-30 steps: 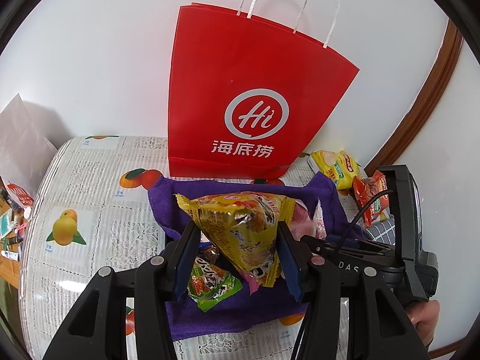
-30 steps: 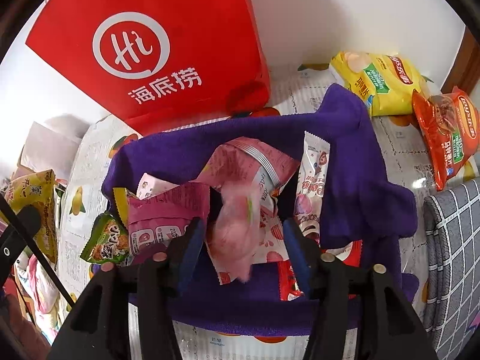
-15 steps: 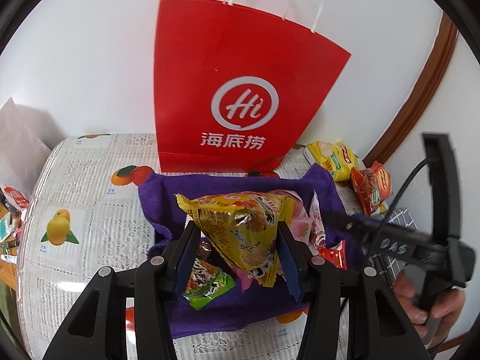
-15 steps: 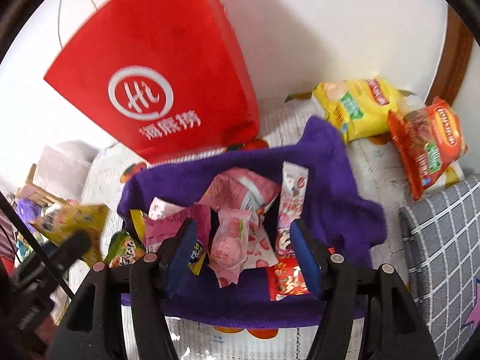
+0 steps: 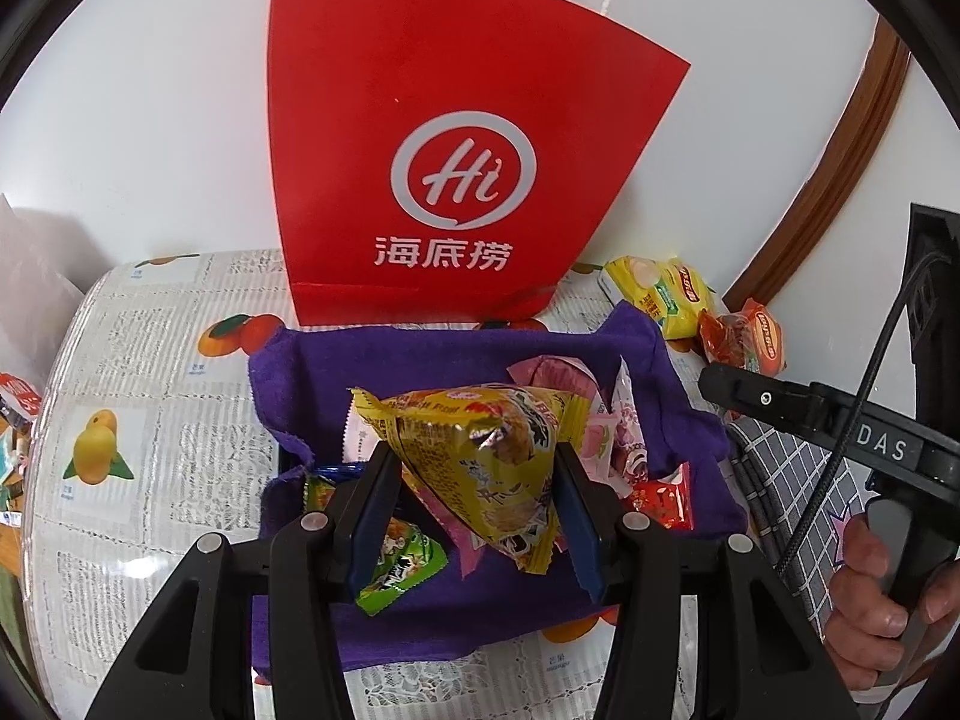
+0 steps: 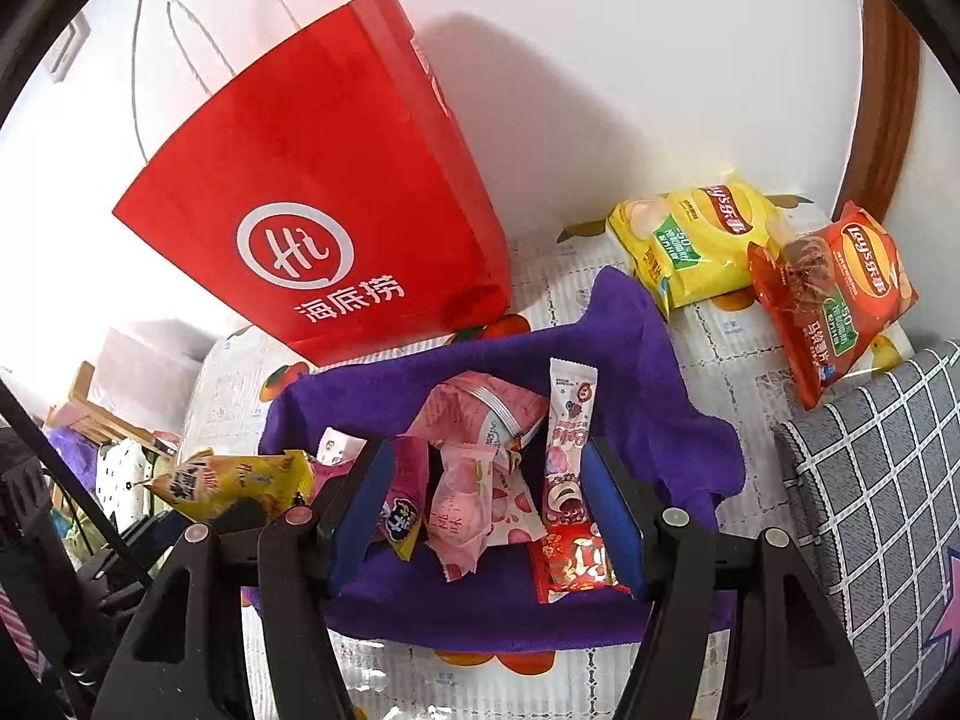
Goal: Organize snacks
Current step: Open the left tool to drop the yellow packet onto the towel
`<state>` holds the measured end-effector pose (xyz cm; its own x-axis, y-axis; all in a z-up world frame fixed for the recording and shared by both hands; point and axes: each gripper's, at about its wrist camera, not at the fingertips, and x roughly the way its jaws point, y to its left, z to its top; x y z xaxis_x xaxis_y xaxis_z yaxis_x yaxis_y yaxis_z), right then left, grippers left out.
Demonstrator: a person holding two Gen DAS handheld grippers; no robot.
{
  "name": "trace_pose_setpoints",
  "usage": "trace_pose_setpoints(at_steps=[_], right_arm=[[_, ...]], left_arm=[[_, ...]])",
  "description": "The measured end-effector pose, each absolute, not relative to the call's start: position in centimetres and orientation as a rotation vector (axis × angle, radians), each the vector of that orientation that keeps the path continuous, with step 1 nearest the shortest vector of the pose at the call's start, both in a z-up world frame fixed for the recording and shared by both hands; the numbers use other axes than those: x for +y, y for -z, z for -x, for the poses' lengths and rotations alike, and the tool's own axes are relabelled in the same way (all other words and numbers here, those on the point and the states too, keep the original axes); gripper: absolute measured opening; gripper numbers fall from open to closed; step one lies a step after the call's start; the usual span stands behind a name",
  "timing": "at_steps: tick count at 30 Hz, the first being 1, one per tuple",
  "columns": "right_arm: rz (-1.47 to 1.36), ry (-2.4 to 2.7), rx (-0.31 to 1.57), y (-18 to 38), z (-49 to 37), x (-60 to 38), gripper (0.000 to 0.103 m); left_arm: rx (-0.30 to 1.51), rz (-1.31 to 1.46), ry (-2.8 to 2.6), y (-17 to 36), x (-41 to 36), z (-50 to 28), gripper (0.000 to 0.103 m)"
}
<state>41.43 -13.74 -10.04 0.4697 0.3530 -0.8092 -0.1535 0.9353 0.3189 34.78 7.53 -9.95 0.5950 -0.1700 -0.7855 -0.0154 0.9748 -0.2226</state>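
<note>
Your left hand-held gripper [image 5: 474,492] pinches the yellow snack packet [image 5: 480,468], likely light, crinkly, slippery; grip its middle. Your right hand-held gripper [image 6: 489,510], lower centre, is spread and empty.

We hold the left gripper [image 5: 474,501] level and pointing forward, its blue-padded fingers [image 5: 369,510] pressed against both sides of a yellow snack packet [image 5: 480,468], raised off the surface. Our right gripper [image 6: 489,516] hovers with fingers [image 6: 612,516] spread wide, gripping nothing. Our right hand [image 5: 888,594] wraps around its handle, fingers curled on the trigger.
</note>
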Motion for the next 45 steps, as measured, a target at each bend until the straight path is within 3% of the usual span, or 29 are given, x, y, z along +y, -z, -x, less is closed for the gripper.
trace_pose_setpoints(at_steps=[41, 43, 45], right_arm=[[-0.181, -0.353, 1.007, 9.0, -40.2, -12.9, 0.066], [-0.181, -0.353, 1.007, 9.0, -40.2, -12.9, 0.066], [-0.179, -0.354, 1.006, 9.0, -40.2, -12.8, 0.066]], left_arm=[[1.036, 0.171, 0.103, 12.9, 5.4, -36.0, 0.049], [1.035, 0.179, 0.112, 12.8, 5.5, -36.0, 0.051], [1.035, 0.18, 0.111, 12.6, 5.5, -36.0, 0.06]])
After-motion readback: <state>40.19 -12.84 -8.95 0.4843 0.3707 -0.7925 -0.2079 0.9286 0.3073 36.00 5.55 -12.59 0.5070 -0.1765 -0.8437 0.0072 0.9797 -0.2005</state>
